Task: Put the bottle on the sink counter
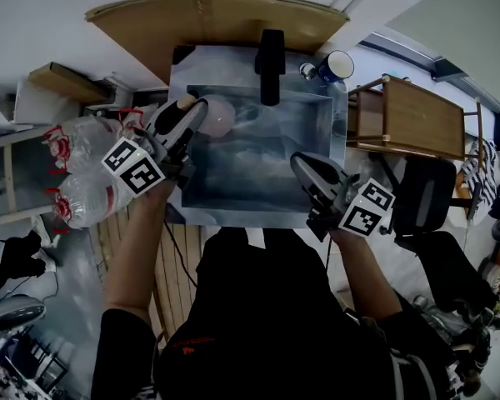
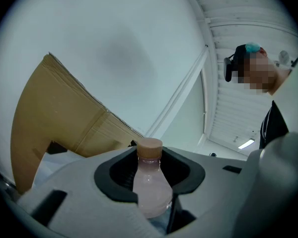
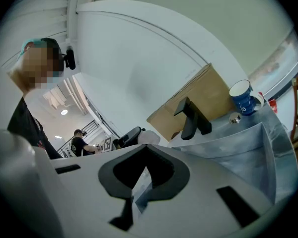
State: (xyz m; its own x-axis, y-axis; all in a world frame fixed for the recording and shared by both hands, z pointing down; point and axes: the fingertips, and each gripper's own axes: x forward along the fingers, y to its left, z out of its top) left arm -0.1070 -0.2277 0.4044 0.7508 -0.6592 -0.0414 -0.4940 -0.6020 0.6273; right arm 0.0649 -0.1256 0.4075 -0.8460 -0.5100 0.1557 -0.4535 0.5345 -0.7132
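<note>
**Bottle (image 2: 150, 187) gripped by left claw (image 1: 196, 117) above sink (image 1: 258, 173)**

The left claw's jaws are clamped on the pale pink bottle, whose tan cap points up, over the basin's rear left corner. The right claw (image 3: 139, 185) is closed and empty, hovering at the sink's front right edge. A black faucet (image 1: 271, 65) and a blue mug (image 1: 337, 65) stand on the desk (image 1: 233, 57) behind.

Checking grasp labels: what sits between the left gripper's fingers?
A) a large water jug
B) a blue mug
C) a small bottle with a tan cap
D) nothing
C: the left gripper view shows the small bottle with its tan cap clamped between the fingers of the left gripper.
</note>
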